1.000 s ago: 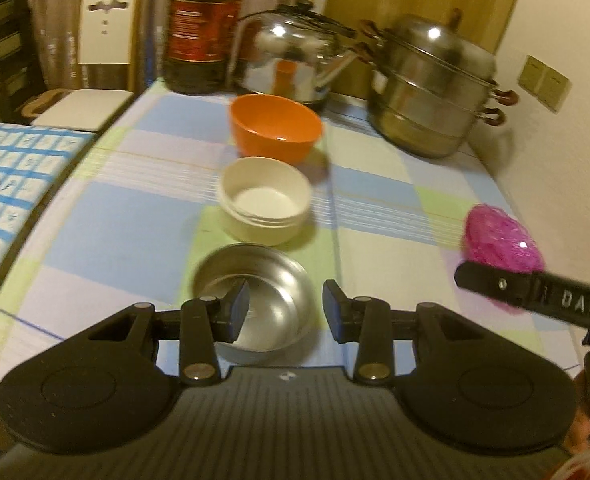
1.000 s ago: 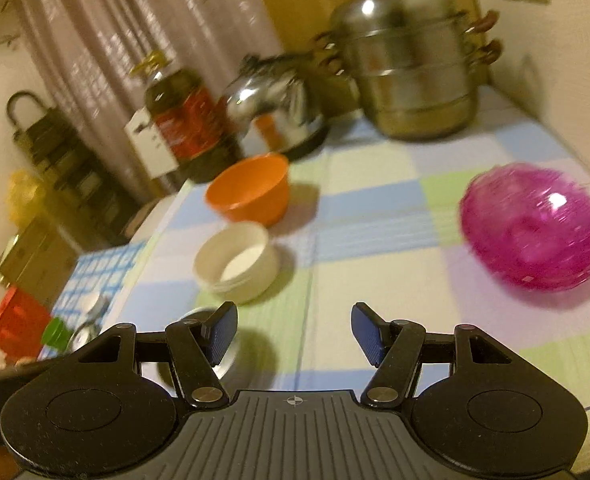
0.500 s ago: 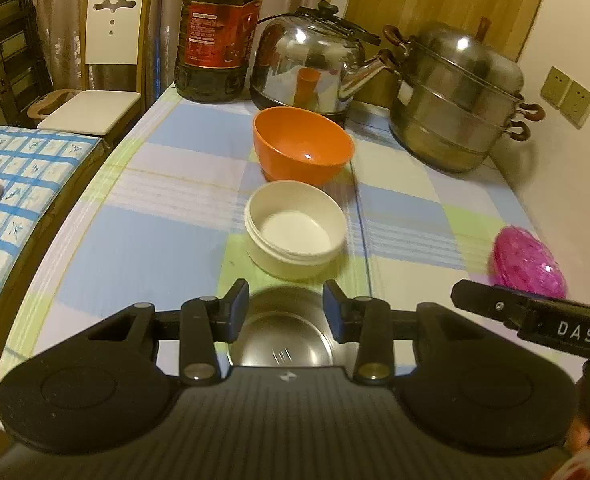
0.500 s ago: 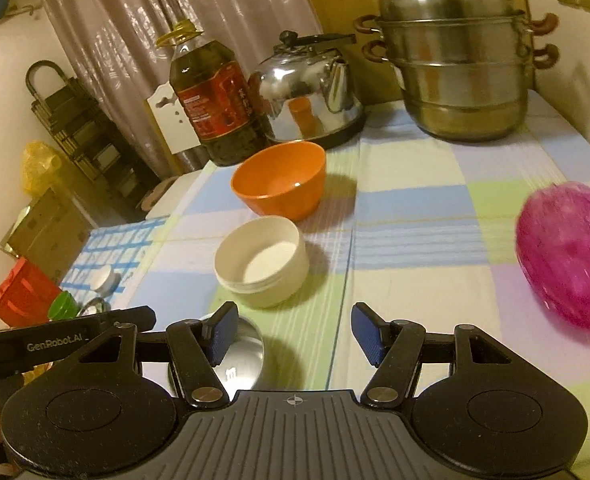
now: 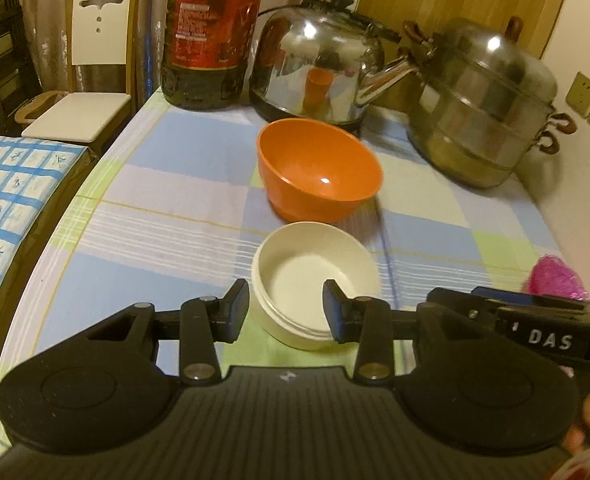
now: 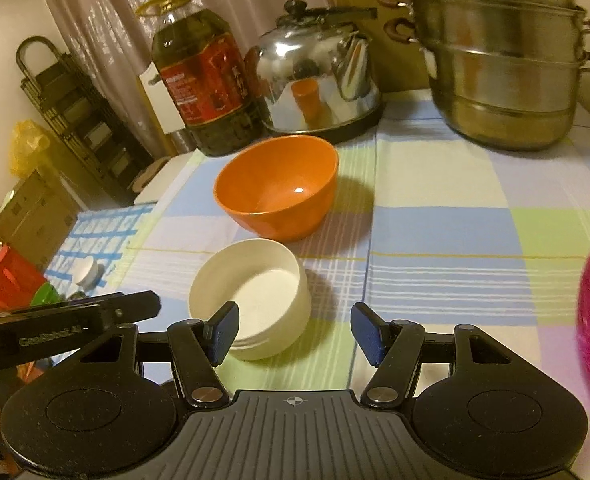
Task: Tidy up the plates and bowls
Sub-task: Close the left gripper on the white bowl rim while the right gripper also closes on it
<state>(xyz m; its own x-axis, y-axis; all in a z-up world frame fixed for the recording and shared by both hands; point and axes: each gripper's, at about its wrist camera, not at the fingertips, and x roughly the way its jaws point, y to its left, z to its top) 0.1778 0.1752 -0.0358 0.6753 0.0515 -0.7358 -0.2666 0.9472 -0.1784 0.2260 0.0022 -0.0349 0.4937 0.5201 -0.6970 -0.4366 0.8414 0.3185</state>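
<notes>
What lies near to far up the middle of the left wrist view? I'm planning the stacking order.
left gripper → cream bowl → orange bowl → steel kettle

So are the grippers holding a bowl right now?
No, nothing is held. The left gripper and the right gripper are both open above the table, near the cream bowl but not clamped on it.
</notes>
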